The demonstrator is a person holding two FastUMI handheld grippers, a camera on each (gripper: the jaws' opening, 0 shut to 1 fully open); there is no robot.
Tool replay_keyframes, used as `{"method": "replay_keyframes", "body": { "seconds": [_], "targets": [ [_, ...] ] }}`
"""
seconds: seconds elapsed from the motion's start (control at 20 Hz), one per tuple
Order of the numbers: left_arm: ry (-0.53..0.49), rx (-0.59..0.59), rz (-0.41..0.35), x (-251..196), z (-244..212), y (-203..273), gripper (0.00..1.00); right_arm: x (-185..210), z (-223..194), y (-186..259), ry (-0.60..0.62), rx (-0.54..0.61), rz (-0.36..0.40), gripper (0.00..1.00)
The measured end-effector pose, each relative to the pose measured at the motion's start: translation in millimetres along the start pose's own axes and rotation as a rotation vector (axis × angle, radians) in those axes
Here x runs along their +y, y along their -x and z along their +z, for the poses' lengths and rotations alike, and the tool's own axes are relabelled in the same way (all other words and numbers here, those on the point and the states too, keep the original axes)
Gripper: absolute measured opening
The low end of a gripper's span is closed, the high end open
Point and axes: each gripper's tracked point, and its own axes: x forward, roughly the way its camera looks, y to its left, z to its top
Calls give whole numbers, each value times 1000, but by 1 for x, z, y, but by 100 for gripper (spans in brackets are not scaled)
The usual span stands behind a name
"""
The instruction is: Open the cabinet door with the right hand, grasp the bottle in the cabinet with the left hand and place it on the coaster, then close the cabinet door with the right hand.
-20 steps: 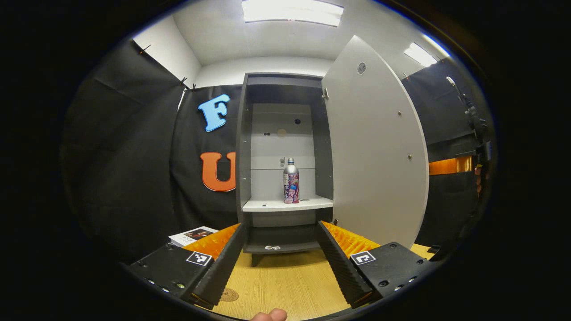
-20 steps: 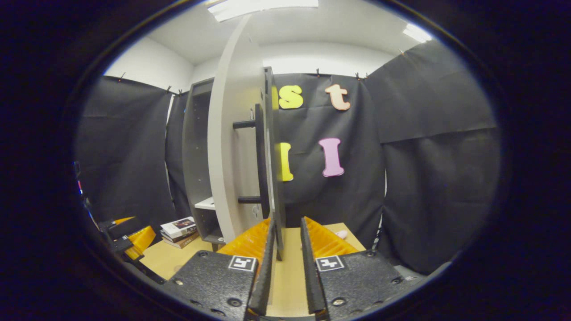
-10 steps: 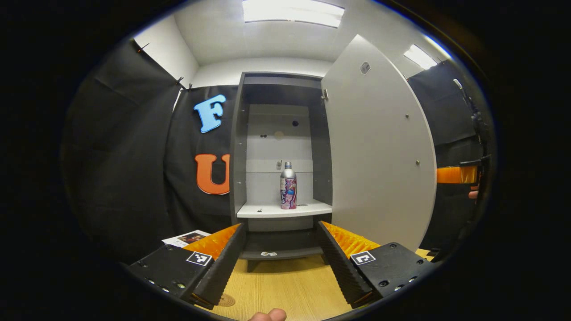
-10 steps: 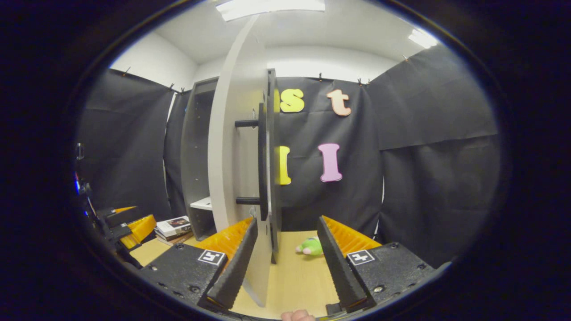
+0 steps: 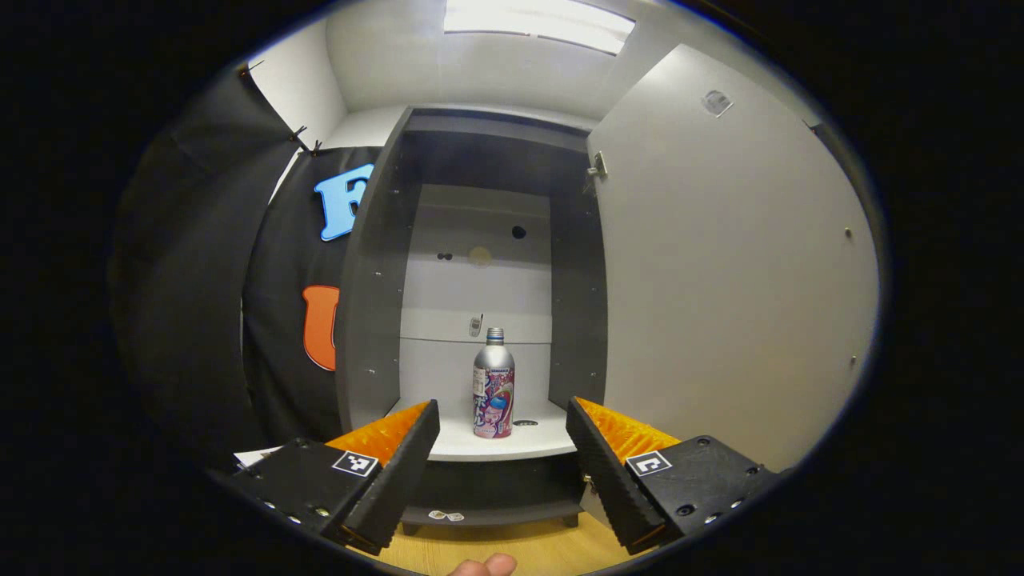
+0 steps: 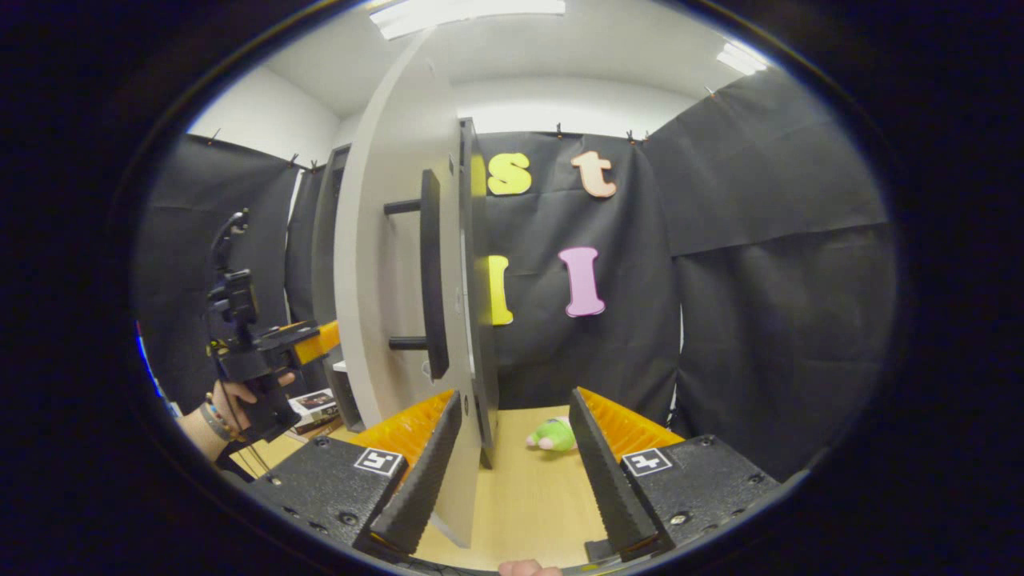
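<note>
A silver bottle with a colourful label stands upright on the white shelf inside the open grey cabinet. My left gripper is open, just short of the shelf, and the bottle shows between its fingers but farther in. The cabinet door is swung wide open on the right. In the right gripper view the door's edge and its dark bar handle rise ahead. My right gripper is open around the door's lower edge without pressing on it. A hand holds the left gripper at far left.
A green plush toy lies on the wooden table behind the door. A stack of books sits beside the cabinet's base. A lower dark shelf runs under the white one. Black cloth walls enclose the booth.
My left gripper has moved forward, close to the cabinet, so the bottle looks larger. My right gripper has opened off the door's edge and stays open. The door is wider open.
</note>
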Motion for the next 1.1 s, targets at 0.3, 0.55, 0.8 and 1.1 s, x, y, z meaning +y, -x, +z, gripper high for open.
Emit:
{"method": "replay_keyframes", "body": {
  "seconds": [0.3, 0.55, 0.8, 1.1],
  "targets": [
    [-45, 31, 15, 19, -22, -101, 96, -22, 5, -8, 10, 7, -50, 86],
    [-47, 47, 36, 25, -30, -150, 96, -35, 5, -10, 0, 18, -91, 86],
    [-47, 67, 65, 33, -38, -182, 95, -42, 8, -14, 3, 20, -114, 86],
    [-39, 71, 77, 37, -46, -205, 95, -46, 9, -20, 13, 23, -129, 85]
  ]
}}
